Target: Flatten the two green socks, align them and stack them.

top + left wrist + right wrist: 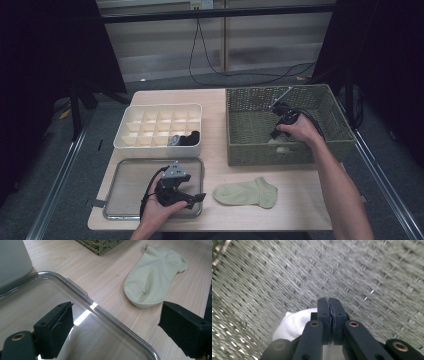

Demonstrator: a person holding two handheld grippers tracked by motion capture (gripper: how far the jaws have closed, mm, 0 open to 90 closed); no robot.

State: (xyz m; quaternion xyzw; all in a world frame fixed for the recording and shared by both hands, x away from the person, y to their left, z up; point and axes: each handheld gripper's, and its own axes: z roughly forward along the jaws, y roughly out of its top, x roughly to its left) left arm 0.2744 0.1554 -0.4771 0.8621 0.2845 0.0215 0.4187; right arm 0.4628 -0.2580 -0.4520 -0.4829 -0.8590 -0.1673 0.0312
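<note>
Right gripper [329,305], fingers pinched together on the pale sock [293,323] inside the woven green basket [239,131], should lift straight up; left gripper [117,327] fingers stand apart.

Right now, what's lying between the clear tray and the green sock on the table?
Nothing: in the left gripper view, bare wood separates the clear tray from the green sock.

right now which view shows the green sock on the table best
The left gripper view: the sock lies close and sharp, its whole shape plain. The high view shows it small, beside the tray.
</note>
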